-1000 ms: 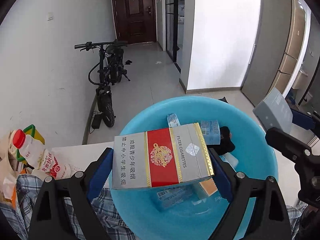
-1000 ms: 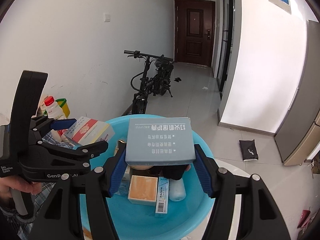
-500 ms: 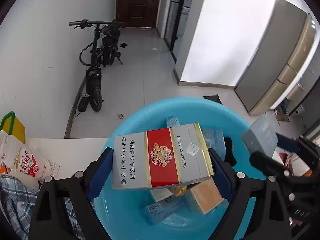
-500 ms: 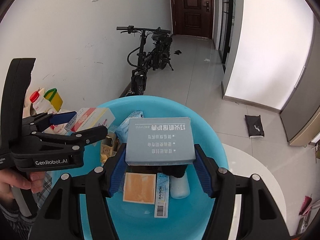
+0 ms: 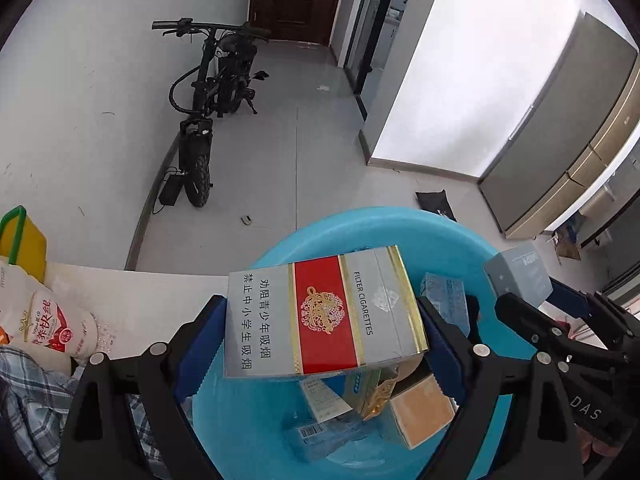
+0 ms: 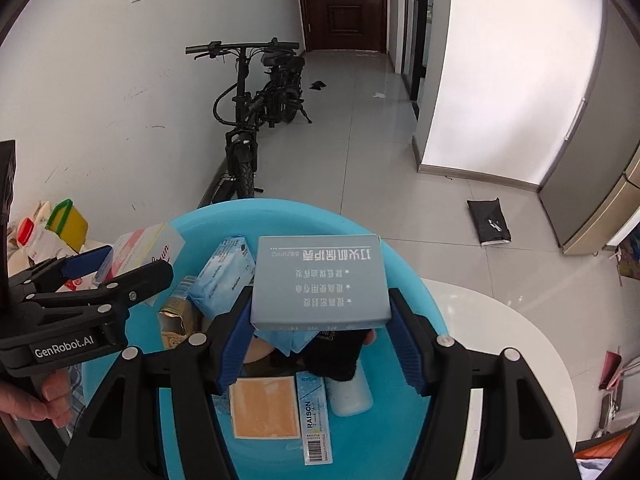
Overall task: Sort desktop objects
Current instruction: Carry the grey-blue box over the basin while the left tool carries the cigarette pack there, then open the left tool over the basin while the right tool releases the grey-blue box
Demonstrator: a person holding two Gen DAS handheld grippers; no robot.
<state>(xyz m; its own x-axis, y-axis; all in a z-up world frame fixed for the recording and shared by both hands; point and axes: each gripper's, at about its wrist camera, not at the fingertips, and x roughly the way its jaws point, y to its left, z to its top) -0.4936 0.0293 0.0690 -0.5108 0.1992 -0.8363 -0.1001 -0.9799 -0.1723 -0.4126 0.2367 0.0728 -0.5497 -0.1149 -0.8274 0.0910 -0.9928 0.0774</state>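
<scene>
Blue basin [image 5: 280, 256] sits right under both claws, already half full of small packs. The left claw [image 5: 320, 344] pinches a cigarette carton [image 5: 320, 312] across its ends, held flat over the near rim. The right claw [image 6: 320, 332] clamps a grey-blue box [image 6: 320, 280] the same way, above the basin's middle. To drop them well, I'd say lower each one close to the pile below it, keep it level, then spread the jaws one claw at a time so neither box tips out over the rim.

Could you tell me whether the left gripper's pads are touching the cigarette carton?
Touching: the left wrist view shows both blue pads pressed against the cigarette carton's ends.
</scene>
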